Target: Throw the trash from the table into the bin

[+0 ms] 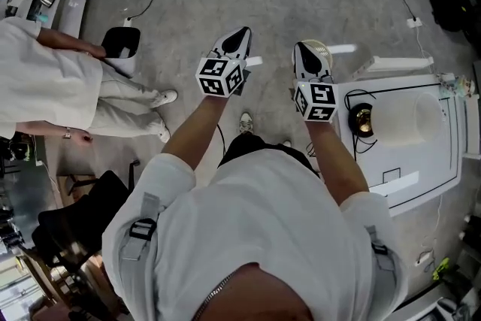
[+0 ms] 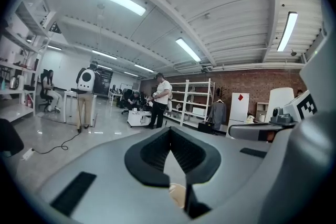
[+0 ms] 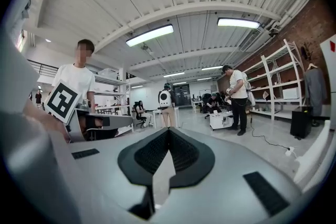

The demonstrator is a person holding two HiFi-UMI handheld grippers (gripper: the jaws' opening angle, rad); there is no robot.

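The left gripper (image 1: pixel 240 35) and the right gripper (image 1: pixel 302 49) both have their jaws pressed together. Both forearms reach forward side by side, holding the grippers near level above the floor. A pale round basket (image 1: pixel 325 51) sits just beyond the right gripper. The table (image 1: pixel 421 177) stands to the right, with a dark round object (image 1: pixel 361 119) on it.

The floor (image 1: pixel 301 4) is smooth grey concrete, glossy enough to mirror the lamps. The left gripper (image 1: pixel 239 34) and right gripper (image 1: pixel 303 49) have matt grey plastic shells; their pads (image 2: pixel 152 152) are black and finely ribbed. The table (image 1: pixel 428 154), right, is smooth white. The shirt (image 1: pixel 255 229) is white cloth. The far wall (image 2: pixel 252 84) is rough red brick.
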